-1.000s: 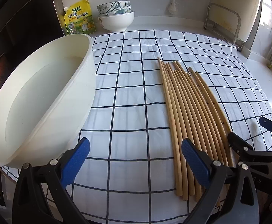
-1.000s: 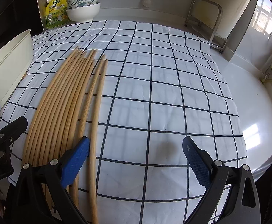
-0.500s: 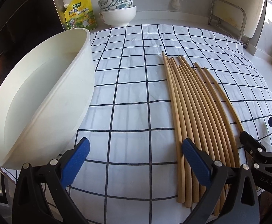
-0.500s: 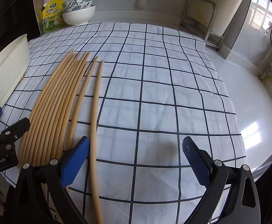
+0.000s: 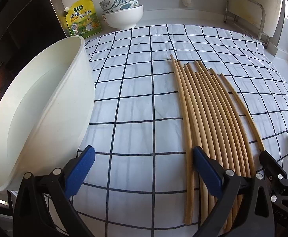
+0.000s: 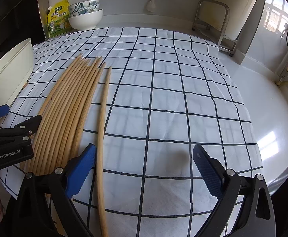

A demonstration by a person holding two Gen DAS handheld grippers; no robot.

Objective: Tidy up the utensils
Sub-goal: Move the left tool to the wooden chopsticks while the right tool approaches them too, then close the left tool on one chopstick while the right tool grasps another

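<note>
Both grippers (image 5: 144, 169) (image 6: 144, 167) gape wide; light, stiff, roll-prone chopsticks (image 5: 209, 114) at two o'clock, best pinched mid-shaft

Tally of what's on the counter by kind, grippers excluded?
Wooden chopsticks: 10 (tight bundle, count approximate)
Stacked bowls: 3
Large white tub: 1
Yellow pouch: 1
Checked cloth: 1
Total: 16
</note>
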